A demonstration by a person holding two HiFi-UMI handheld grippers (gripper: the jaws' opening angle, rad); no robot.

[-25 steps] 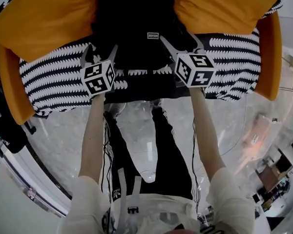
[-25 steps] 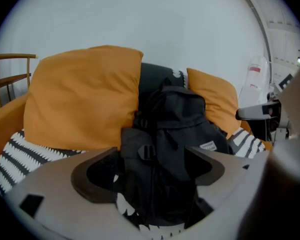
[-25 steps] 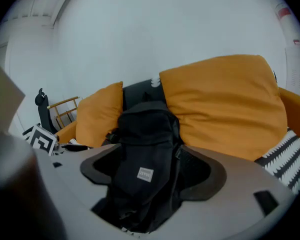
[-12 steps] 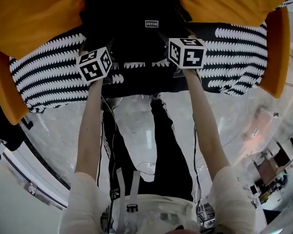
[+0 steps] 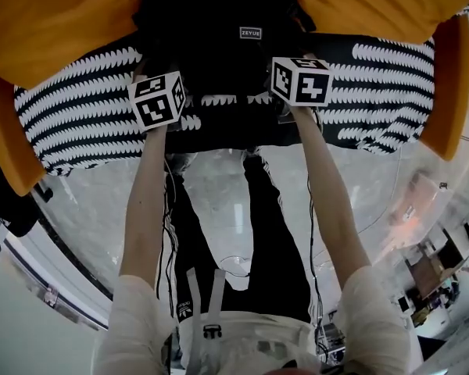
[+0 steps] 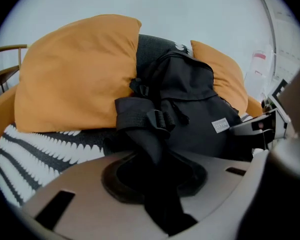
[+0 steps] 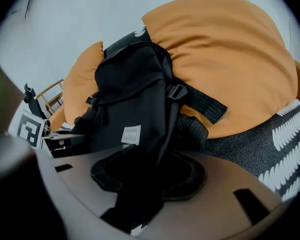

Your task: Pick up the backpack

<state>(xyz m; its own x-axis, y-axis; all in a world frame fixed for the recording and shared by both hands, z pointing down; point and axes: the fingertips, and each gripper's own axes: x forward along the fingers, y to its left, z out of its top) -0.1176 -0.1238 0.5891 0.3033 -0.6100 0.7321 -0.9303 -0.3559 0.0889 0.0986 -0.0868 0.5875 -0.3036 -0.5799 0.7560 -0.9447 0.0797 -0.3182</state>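
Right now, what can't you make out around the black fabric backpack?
Left tongs and right tongs have just been closing on black strap fabric.
- Head view: their tips, hidden behind the marker cubes.
- Gripper views: black fabric backpack's base, behind the tongs' bodies.
- Left gripper view: small white label's print, too small.

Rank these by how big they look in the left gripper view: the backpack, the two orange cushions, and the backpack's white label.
1. orange cushion at the picture's left
2. backpack, not far behind
3. orange cushion behind the backpack; it is partly hidden, so its real size is unsure
4. white label
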